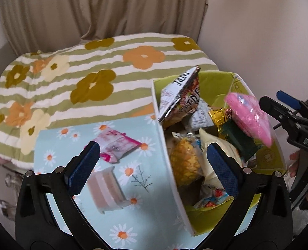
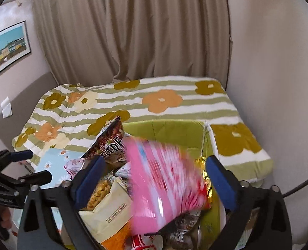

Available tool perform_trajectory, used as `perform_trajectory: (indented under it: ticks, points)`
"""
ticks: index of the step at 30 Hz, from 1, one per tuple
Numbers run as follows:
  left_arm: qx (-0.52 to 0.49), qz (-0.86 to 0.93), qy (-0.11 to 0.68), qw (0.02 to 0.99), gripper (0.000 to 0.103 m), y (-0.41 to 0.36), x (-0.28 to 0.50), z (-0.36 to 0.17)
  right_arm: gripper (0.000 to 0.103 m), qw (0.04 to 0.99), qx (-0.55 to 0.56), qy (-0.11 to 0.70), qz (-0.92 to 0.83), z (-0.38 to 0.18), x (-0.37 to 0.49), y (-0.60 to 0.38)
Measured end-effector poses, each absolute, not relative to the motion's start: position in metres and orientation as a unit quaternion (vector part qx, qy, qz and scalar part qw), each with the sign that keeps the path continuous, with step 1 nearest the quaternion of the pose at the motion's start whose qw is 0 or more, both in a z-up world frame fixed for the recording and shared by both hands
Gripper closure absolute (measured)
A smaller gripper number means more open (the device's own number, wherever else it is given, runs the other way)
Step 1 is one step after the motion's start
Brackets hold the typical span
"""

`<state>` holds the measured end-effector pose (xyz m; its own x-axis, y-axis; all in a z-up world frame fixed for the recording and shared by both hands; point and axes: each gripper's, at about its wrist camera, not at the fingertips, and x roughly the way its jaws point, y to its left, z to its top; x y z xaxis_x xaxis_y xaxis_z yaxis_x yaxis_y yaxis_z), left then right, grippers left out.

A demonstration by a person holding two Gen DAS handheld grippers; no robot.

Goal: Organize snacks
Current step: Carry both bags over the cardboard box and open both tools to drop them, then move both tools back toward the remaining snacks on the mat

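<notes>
A box with a white outer wall [image 1: 164, 137] and green lining [image 2: 174, 133] holds several snack packs: a dark noodle pack [image 1: 187, 102], a yellow puffed snack [image 1: 185, 160] and a cream pouch [image 2: 110, 208]. A pink bag [image 2: 164, 177] shows blurred over the box between the spread fingers of my right gripper [image 2: 156, 179], and the pads do not press on it. From the left wrist view, the pink bag [image 1: 249, 116] hangs beside the right gripper [image 1: 278, 102]. My left gripper [image 1: 154, 162] stands open and empty over the box's left wall. A pink-white packet [image 1: 116, 148] and a striped packet [image 1: 108, 189] lie on the daisy cloth [image 1: 56, 143].
Behind the box lies a bed with a striped floral quilt [image 1: 91, 62]. A beige curtain [image 2: 133, 31] and plain walls close off the back and right. A framed picture [image 2: 6, 48] hangs at the left. The left gripper [image 2: 32, 165] shows at the right wrist view's left edge.
</notes>
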<state>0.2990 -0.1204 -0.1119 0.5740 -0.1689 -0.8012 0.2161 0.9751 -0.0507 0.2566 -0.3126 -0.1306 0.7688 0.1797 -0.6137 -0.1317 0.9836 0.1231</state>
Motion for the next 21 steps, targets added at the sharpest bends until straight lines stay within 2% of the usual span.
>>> perform_trajectory:
  ticks: [14, 21]
  points:
    - [0.032, -0.083, 0.43, 0.898, 0.001, -0.118, 0.267, -0.097, 0.004, 0.94, 0.049, 0.314, 0.126, -0.114, 0.223, -0.319]
    - [0.02, -0.054, 0.425, 0.903, 0.001, -0.089, 0.243, -0.091, 0.004, 0.935, 0.038, 0.313, 0.16, -0.101, 0.211, -0.299]
